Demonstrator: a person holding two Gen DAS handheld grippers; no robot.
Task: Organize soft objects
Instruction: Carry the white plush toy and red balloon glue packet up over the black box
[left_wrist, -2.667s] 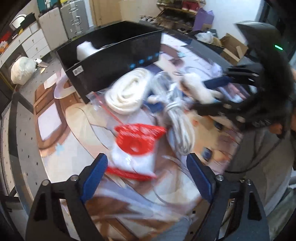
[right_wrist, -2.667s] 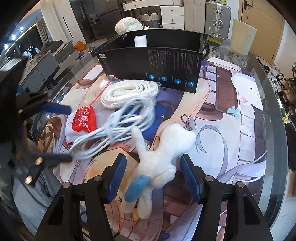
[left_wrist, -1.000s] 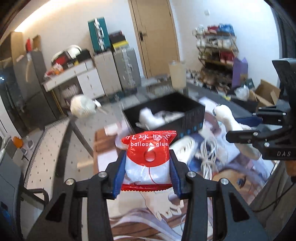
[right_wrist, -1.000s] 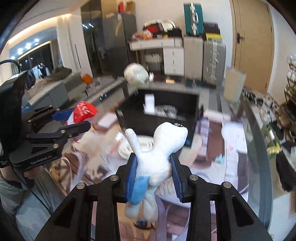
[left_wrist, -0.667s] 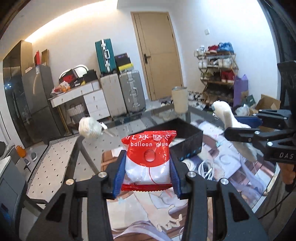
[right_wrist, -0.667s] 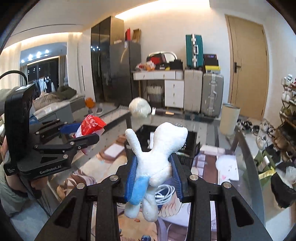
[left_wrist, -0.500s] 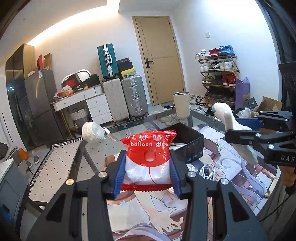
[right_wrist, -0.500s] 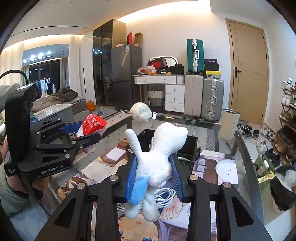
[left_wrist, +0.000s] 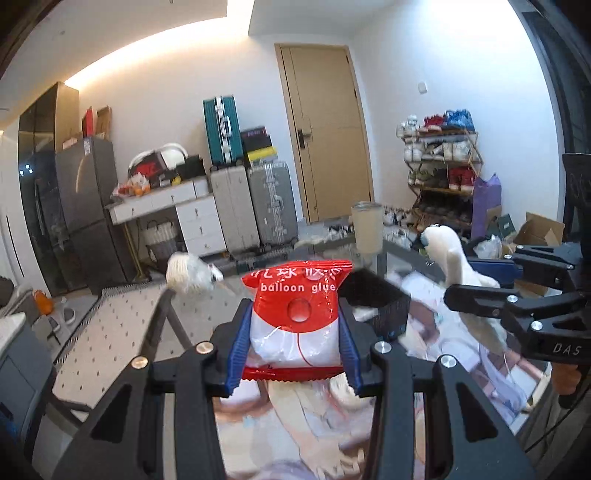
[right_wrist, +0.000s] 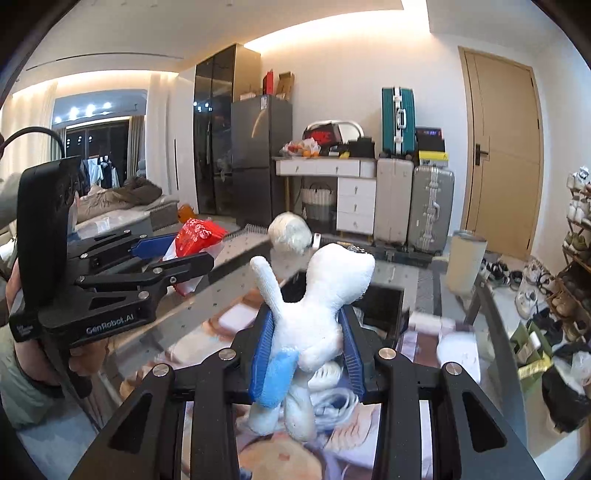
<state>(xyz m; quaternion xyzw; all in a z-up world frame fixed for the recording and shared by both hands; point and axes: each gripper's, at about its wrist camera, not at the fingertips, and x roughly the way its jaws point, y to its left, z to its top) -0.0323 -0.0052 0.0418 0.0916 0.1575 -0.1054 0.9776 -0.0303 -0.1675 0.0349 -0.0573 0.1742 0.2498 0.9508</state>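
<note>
A cluttered living room, white-walled with a tan wooden door (left_wrist: 325, 133), surrounds a table (right_wrist: 458, 291) covered by a printed cartoon mat (left_wrist: 314, 417). Against the far wall stand three suitcases: one teal hard-shell (right_wrist: 398, 120) stacked above two ribbed silver ones (right_wrist: 432, 206), beside a white drawer unit (right_wrist: 351, 206) and a dark glossy refrigerator (right_wrist: 258, 155). One wire shoe rack (left_wrist: 439, 166) fills the right corner.

On the table sits one open black rectangular box (left_wrist: 373, 295), with a coil of white cable (right_wrist: 332, 398) on the mat near it.

Two black handheld grippers with ribbed blue pads are raised above the table. The left gripper (left_wrist: 293, 343) has its jaws clamped on one crinkly plastic packet (left_wrist: 295, 314), red on top and white below, printed "balloon glue", held upright in the air. The right gripper (right_wrist: 306, 350) has its jaws pressed onto one fuzzy white plush toy (right_wrist: 317, 302) with a blue patch, also held aloft; a small metal bead chain shows at its head.
</note>
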